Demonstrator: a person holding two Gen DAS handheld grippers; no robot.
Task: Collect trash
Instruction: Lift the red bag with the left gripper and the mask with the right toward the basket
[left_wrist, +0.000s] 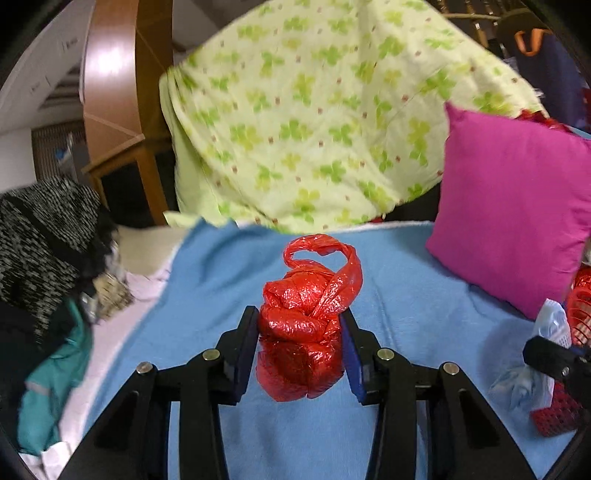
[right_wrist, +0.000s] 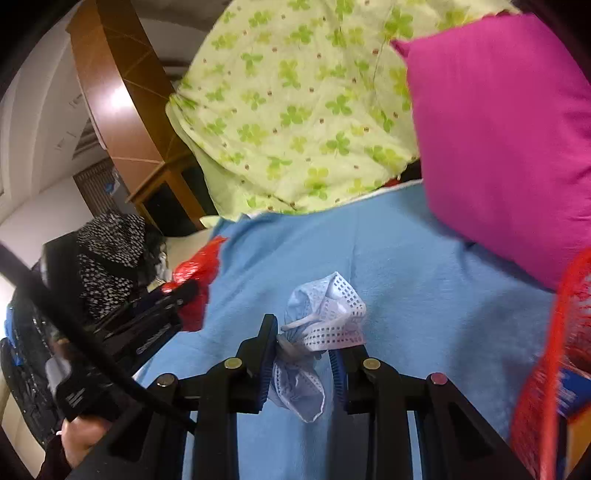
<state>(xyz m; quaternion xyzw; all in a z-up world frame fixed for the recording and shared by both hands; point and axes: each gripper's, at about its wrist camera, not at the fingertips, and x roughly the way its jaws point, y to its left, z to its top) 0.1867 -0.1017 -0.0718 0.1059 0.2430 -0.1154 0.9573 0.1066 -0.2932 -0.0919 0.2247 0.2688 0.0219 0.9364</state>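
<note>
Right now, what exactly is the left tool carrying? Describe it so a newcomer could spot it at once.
Start at the blue blanket spread over the bed, in front of the pink cushion. Above its middle, the left tool pinches a crumpled red plastic bag knotted into a tight ball. Its glossy red film and twisted loop on top set it apart from the pale blue face mask held in the right tool.

Left gripper: black angular linkage arms, round silver pivot pins, flat fingers faced with dark blue pads. Right gripper: same black frame, blue ribbed pads on fingers, brass and silver pins, one reddish pin. Black cable across lower left. Bare-skinned hand under black handle with white lettering.
</note>
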